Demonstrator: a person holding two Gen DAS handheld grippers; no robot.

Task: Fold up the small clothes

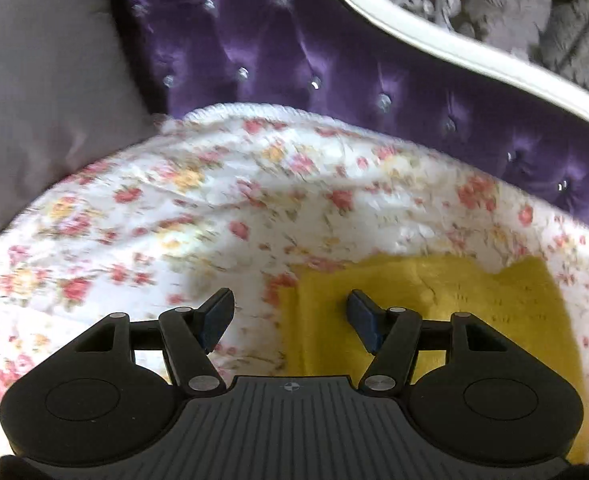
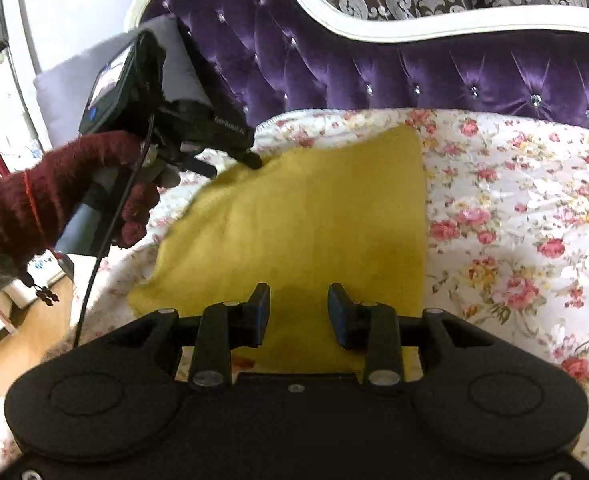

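Observation:
A mustard-yellow cloth [image 2: 314,220] lies flat on a floral cover [image 2: 514,220] on a sofa seat. My right gripper [image 2: 299,316] stands open over the cloth's near edge, with nothing pinched between its blue pads. My left gripper [image 2: 253,161], held by a hand in a dark red knitted glove [image 2: 26,204], reaches to the cloth's far left corner. In the left wrist view my left gripper [image 1: 290,320] is open. The yellow cloth [image 1: 434,312] has its edge below the gap, under the right finger, and the left finger is over the floral cover [image 1: 134,220].
A purple tufted sofa back [image 2: 374,60] with a white frame [image 2: 374,28] rises behind the seat. A grey cushion [image 1: 34,100] leans at the left end. Wooden floor [image 2: 34,328] and a white box show past the seat's left edge.

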